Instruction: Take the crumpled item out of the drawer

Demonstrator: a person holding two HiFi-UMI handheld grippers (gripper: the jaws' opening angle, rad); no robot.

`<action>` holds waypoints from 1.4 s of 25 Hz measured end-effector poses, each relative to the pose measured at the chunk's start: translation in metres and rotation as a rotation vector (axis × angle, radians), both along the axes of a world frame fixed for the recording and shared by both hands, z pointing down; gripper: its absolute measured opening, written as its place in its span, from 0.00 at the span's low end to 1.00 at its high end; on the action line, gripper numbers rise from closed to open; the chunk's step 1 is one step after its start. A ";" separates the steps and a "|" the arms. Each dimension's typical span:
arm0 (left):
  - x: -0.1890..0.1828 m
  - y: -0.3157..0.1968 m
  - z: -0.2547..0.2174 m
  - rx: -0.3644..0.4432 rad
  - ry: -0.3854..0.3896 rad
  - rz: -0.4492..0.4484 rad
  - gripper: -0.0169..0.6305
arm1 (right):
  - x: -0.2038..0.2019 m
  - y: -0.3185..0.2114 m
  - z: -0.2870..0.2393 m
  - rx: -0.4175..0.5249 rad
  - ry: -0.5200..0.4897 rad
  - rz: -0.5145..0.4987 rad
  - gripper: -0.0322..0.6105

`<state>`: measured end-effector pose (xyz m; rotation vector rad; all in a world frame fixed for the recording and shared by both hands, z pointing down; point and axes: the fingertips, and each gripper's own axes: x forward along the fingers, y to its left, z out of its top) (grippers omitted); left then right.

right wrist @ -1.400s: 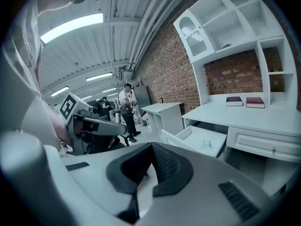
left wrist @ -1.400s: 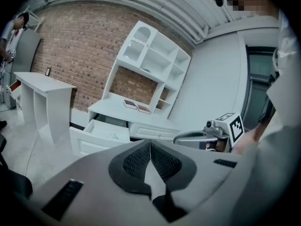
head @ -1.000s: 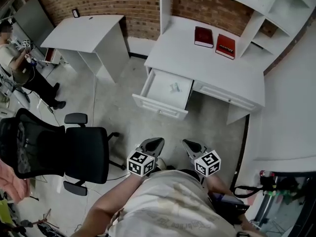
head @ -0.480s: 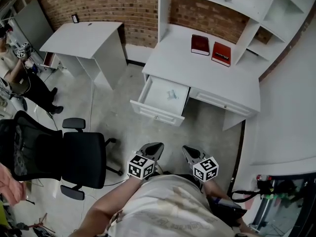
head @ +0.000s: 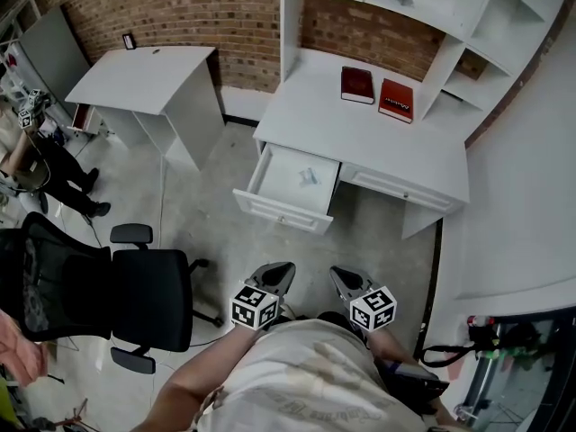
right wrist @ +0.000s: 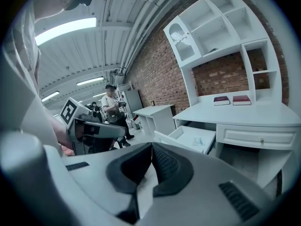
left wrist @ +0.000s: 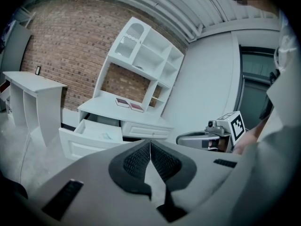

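A small pale crumpled item lies inside the open white drawer on the desk's left side; it also shows in the drawer as a crumpled item in the left gripper view and as a crumpled item in the right gripper view. My left gripper and right gripper are held close to my body, well short of the drawer. Both are shut with nothing between their pads. The left gripper and the right gripper point toward the desk.
The white desk carries two red books under a shelf unit. A black office chair stands at my left. A second white table stands at the back left, and a person beside it.
The view has shifted slightly: the desk and drawer sit a little higher and further left in the head view. Both grippers stay shut near my body.
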<state>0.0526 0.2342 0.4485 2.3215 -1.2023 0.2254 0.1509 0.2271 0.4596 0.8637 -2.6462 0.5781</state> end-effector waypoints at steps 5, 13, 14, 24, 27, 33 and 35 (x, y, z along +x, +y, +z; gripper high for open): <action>-0.002 0.001 -0.002 0.007 -0.002 0.012 0.06 | 0.005 -0.002 0.002 -0.007 0.009 0.030 0.09; -0.028 -0.006 -0.010 0.031 0.000 -0.028 0.06 | -0.011 -0.008 0.000 0.003 0.021 0.024 0.09; -0.028 -0.006 -0.011 0.033 0.000 -0.028 0.06 | -0.013 -0.009 -0.001 0.005 0.022 0.023 0.09; -0.018 -0.012 -0.004 0.012 0.010 -0.028 0.06 | -0.003 -0.015 0.005 -0.021 0.045 0.018 0.09; -0.021 -0.018 0.000 0.000 0.008 -0.038 0.06 | -0.006 -0.023 0.009 -0.025 0.051 0.007 0.09; -0.021 -0.032 0.005 -0.017 -0.011 -0.039 0.06 | -0.015 -0.046 0.017 -0.042 0.035 -0.016 0.09; -0.027 -0.041 0.008 -0.025 -0.019 -0.047 0.06 | -0.020 -0.057 0.020 -0.046 0.029 -0.021 0.09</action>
